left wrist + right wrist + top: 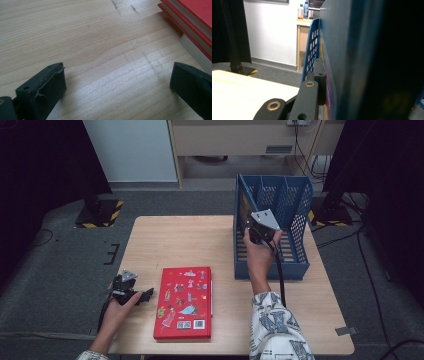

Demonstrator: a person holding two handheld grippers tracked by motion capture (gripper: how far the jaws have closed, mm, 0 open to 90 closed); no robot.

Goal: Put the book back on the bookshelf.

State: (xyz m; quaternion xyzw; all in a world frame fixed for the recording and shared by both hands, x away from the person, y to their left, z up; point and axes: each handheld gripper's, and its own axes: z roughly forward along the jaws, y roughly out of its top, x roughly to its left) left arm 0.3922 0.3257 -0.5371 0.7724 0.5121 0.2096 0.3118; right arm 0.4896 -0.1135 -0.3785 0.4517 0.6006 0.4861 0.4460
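Here the right gripper [252, 231] clamps a dark book [352, 50] upright inside the blue rack [300, 227], while the left gripper [145, 295], jaws wide, rests left of the rack beside a red book [184, 302].

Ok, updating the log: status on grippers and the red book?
Left gripper open, empty, beside red hardcover book. Right gripper shut on dark blue flat panel at blue plastic file rack. Nothing blocking.

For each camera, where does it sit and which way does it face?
High view: above the table, facing down; both forearms, left gripper, right gripper.
Left gripper view: low, along its open fingers over the wood, beside the red book.
Right gripper view: against a dark book at the blue rack.
Shared: table, red book.
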